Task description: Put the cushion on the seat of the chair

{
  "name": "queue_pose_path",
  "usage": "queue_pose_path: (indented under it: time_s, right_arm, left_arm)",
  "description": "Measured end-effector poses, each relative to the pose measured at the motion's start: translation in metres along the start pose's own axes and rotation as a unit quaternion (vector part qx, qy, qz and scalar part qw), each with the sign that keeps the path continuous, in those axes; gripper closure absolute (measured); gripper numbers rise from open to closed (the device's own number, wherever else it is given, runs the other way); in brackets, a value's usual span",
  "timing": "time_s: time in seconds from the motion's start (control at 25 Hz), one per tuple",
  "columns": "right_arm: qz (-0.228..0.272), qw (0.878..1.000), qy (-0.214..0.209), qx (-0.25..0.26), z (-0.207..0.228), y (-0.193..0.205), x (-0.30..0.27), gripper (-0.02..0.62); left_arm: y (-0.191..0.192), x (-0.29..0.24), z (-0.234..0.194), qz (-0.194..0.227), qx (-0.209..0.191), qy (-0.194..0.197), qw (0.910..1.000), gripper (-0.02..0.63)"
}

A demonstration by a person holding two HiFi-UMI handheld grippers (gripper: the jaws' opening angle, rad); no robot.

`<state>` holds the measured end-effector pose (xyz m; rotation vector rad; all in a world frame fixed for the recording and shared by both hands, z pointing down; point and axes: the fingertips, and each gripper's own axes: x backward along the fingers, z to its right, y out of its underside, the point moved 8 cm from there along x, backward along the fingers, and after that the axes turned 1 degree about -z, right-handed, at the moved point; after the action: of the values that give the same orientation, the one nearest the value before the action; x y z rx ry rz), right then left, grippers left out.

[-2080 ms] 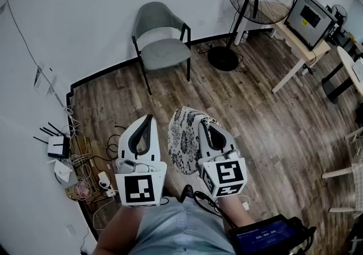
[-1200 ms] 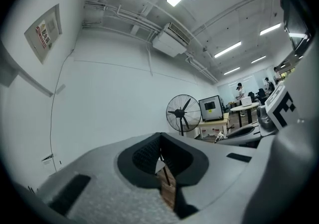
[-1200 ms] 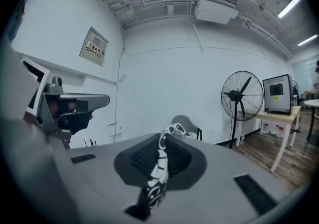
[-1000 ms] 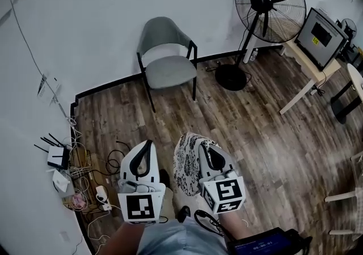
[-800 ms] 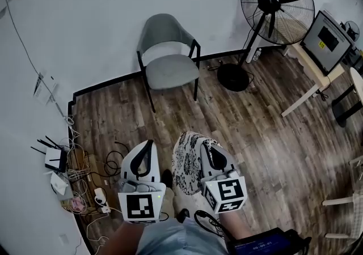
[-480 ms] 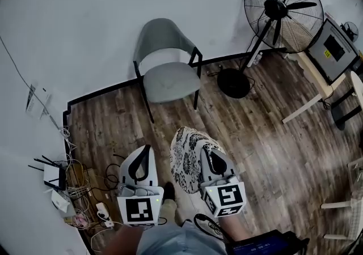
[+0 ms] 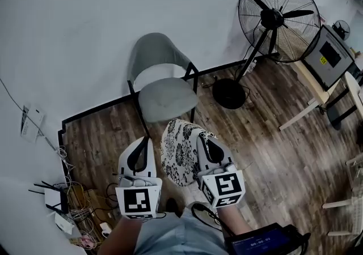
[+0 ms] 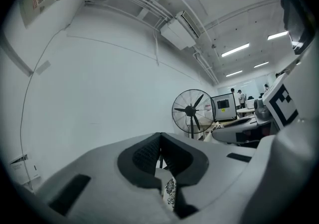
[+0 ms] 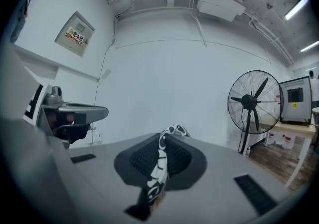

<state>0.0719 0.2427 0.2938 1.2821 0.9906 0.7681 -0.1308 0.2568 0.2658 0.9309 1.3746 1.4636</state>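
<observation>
White left tool [image 7: 147, 139] and right tool [image 7: 200, 136], black pads [image 7: 139, 156], square-marker cubes [image 7: 138, 200]

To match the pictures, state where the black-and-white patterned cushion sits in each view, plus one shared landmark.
Head view: cushion at lower centre.
Left gripper view: its sliver at bottom centre, below the shut jaws.
Right gripper view: bottom centre, pinched between the jaws.
Shared landmark: black pedestal fan.

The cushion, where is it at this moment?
In the head view the cushion hangs at lower centre, clamped in the right gripper, with the left gripper beside it and the chair just beyond.
</observation>
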Motion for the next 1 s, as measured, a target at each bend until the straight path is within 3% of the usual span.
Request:
queue_pose_path:
  time_s: [0.52,0.76,1.0]
  right_arm:
    - [-0.018,1.000,0.016,-0.009,0.066,0.007,-0.062,0.581]
    - [-0.036,0.999,-0.006,-0.026,0.120,0.015,-0.117,0.581]
    - [-0.031,0.998,-0.039,-0.033,0.170,0.002,-0.173,0.581]
  left_arm:
    - [0.011,-0.100,0.013,-0.028,-0.002,0.027,0.9992,0.597]
    - [0.018,-0.170,0.020,-0.057,-0.005,0.012,0.9983,0.597]
    - [0.004,-0.239,0.028,-0.060,-0.019,-0.009,0.9980,0.597]
